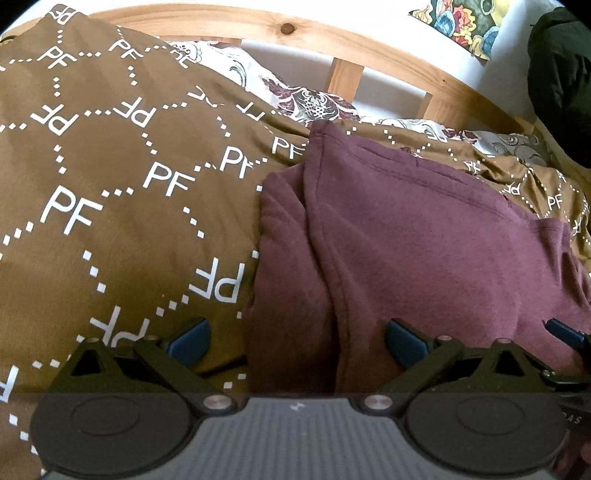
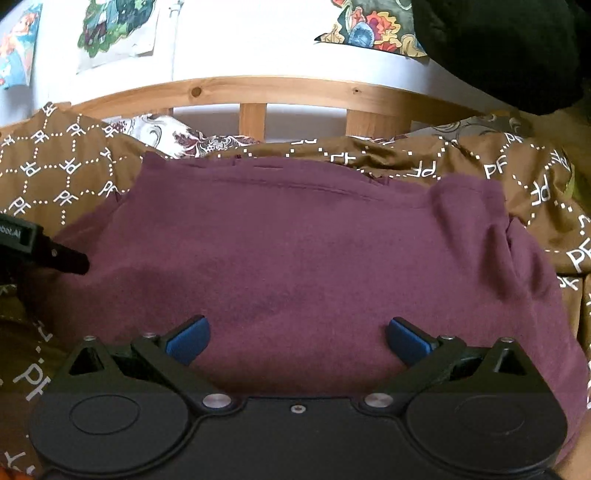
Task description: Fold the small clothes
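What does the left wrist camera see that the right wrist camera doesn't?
Only the left wrist view shows the maroon garment's folded left edge lying on the brown PF bedspread.

Only the right wrist view shows the garment's whole width and the wall pictures at upper left.

Both show the wooden bed frame, and open jaws with nothing gripped.

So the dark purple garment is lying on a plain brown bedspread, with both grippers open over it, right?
Not plain. The brown bedspread is printed with white PF letters and dotted lines, as the left wrist view shows. The rest holds: the purple garment lies on it, and the left gripper and right gripper are open.
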The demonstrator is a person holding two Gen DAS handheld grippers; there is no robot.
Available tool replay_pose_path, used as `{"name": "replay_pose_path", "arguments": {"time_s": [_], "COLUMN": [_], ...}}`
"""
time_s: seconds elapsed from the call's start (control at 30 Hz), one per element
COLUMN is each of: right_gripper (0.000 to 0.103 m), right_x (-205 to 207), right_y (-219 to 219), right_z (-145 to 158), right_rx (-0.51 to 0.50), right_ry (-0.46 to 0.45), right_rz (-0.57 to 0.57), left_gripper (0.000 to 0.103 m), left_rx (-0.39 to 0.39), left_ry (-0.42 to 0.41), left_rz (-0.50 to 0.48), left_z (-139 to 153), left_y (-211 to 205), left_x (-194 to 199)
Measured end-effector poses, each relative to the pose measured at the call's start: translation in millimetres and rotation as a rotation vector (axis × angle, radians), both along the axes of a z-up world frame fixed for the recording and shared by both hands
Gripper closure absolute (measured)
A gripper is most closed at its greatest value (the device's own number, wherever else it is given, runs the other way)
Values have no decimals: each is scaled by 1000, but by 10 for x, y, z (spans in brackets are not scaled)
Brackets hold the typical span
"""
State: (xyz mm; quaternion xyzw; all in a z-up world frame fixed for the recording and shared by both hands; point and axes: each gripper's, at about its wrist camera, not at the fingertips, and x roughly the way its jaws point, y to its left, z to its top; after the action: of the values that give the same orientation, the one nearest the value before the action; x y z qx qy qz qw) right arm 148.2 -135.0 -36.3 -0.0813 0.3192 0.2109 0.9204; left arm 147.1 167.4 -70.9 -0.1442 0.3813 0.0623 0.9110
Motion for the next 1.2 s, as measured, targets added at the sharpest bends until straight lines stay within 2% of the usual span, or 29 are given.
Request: {"name": "replay_pose_path", "arguments": {"time_s": [0.4,0.67,0.8,1.0,1.2], "right_gripper": [0,0,1,0,0], "right_x": [23,24,24,25,25], "right_y": [-76,-78,-78,-80,-80], "right_z": [-6,-8,-8,-9,-10], "right_rx": [43,44,43,43,43], "right_ry": [9,9,9,9,9], "right_rz": [-3,-3,-3,-3,-3], "left_gripper": [1,1,2,15,36], "left_rx": [-14,-92,-102,-83,-104], "left_ry": [14,42,57,81,90], "left_rz": [1,-44,-36,0,23], "left_z": [7,33,48,120,158], "left_y": [13,83,76,12,8], "left_x": [21,112,138,142,147]}}
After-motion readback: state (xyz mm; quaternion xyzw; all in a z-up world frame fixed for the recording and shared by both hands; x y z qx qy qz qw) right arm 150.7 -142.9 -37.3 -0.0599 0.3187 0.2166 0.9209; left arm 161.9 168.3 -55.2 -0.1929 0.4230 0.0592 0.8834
